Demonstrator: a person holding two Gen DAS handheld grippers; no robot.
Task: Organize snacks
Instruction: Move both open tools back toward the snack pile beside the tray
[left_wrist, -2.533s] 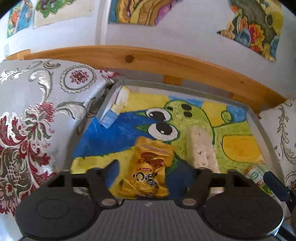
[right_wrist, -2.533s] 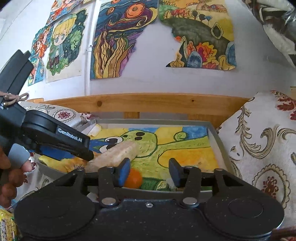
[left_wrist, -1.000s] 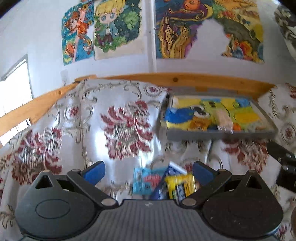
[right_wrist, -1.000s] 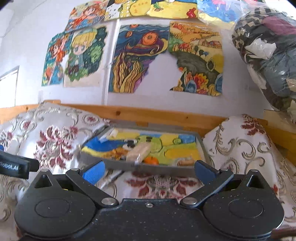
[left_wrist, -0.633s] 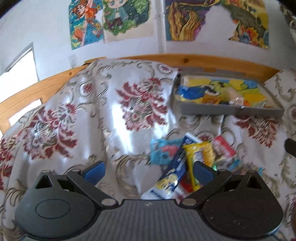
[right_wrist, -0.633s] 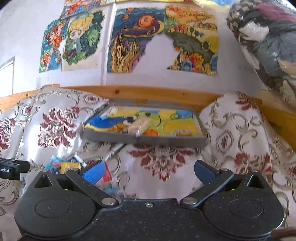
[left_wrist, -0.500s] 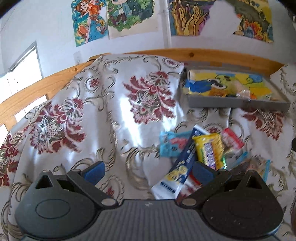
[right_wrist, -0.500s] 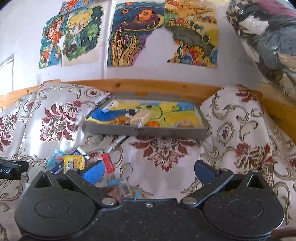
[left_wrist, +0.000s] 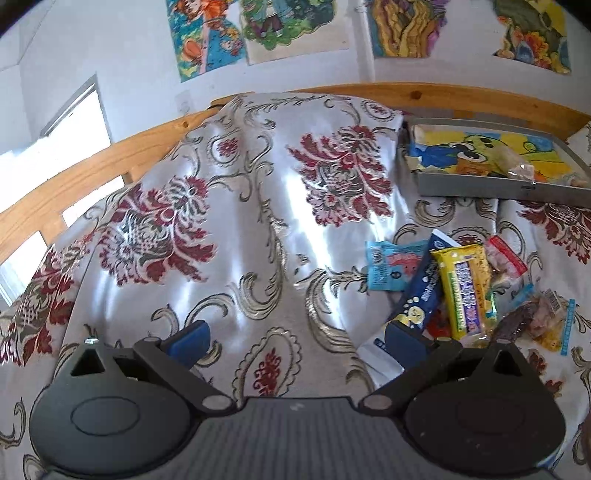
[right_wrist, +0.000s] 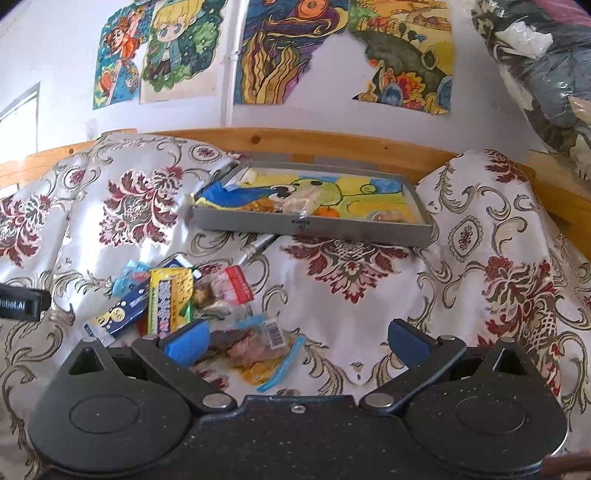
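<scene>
Left gripper (left_wrist: 297, 338): fingers spreading wide apart, gripping nothing, hovering over the floral silver-and-red cloth (left_wrist: 229, 229). Right gripper (right_wrist: 297, 338): fingers likewise standing wide, nothing sitting between them; its left pad (right_wrist: 186, 341) is overlapping the near edge of the snack heap in this view, though contact cannot be confirmed. Snack heap lying loose on the cloth, to the right of the left gripper: a light blue packet (left_wrist: 393, 264); a dark blue stick pack (left_wrist: 421, 295) lying partly under a yellow bar wrapper (left_wrist: 465, 288); a clear packet with a red label (left_wrist: 504, 256) just beside the yellow one; a clear bag of brown pieces (right_wrist: 251, 341) resting nearest the right gripper. Grey tray (right_wrist: 314, 226) sitting further back against the wooden rail (right_wrist: 332, 142), lined with a cartoon drawing and already carrying a pale wrapped bar (right_wrist: 301, 201) and a small orange item (right_wrist: 327, 211). Painted posters (right_wrist: 291, 48) hanging on the white wall behind.
</scene>
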